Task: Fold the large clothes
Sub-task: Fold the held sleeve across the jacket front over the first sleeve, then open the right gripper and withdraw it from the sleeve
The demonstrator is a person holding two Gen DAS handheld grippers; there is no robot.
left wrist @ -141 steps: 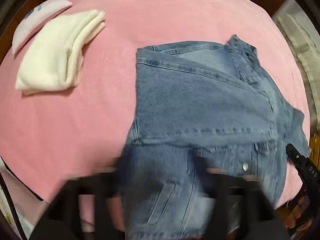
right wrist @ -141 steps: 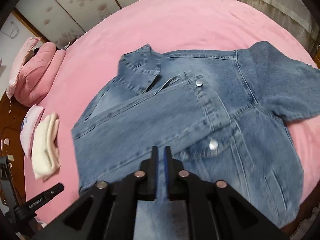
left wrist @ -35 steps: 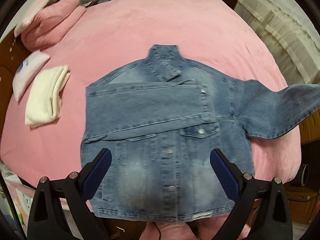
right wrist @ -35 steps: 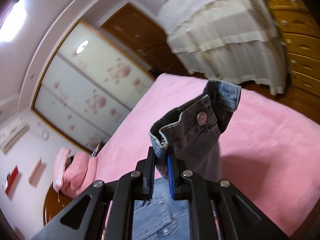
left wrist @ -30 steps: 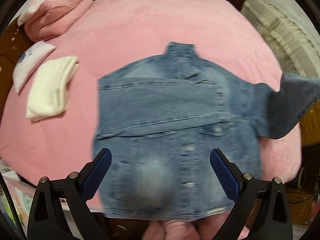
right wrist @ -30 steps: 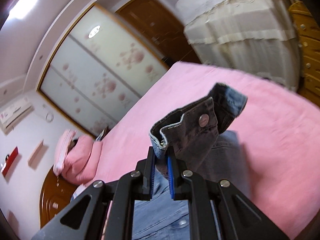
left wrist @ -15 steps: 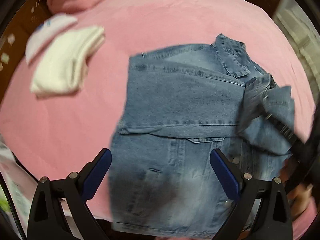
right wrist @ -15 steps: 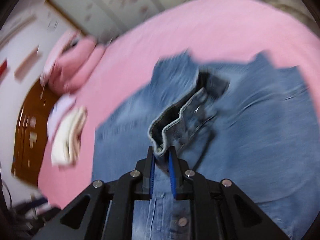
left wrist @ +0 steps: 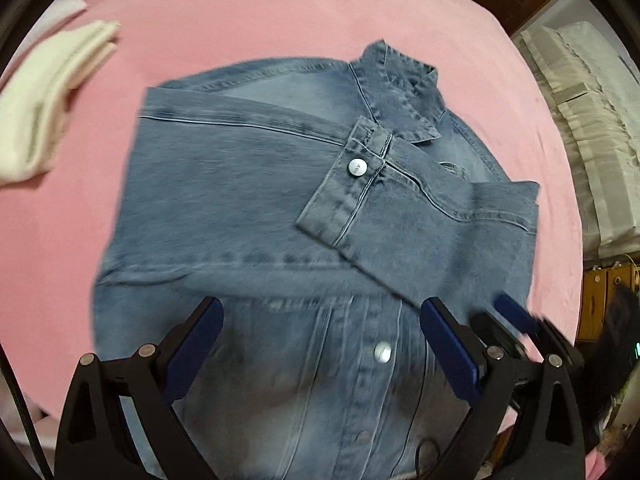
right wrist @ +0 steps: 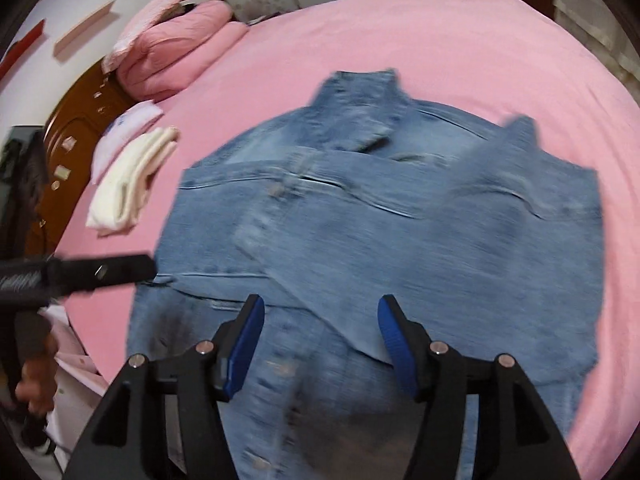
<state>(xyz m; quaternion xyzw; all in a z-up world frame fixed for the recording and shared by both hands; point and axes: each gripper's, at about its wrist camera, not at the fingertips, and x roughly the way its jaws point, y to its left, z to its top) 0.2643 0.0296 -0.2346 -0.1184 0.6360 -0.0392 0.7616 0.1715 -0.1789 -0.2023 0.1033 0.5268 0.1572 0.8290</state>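
A blue denim jacket (left wrist: 248, 216) lies front up on the pink bed (left wrist: 280, 12), collar at the far end. Both sleeves are folded across the chest; the top sleeve's cuff (left wrist: 344, 184) with a metal button rests near the middle. My left gripper (left wrist: 320, 344) is open and empty above the jacket's lower front. My right gripper (right wrist: 320, 340) is open and empty over the same lower part of the jacket (right wrist: 400, 232). The right gripper also shows blurred at the lower right of the left wrist view (left wrist: 516, 332). The left gripper (right wrist: 96, 272) shows at the left of the right wrist view.
A folded cream garment (right wrist: 132, 180) and a folded white one (right wrist: 124, 128) lie on the bed left of the jacket. Pink pillows (right wrist: 176, 36) sit at the bed's head. A wooden headboard (right wrist: 68, 152) stands left; drawers and pale bedding (left wrist: 592, 80) stand right.
My right gripper carried the right sleeve's cuff across the chest, laid it down and opened. It has pulled back toward the hem. The left gripper stayed open and moved closer.
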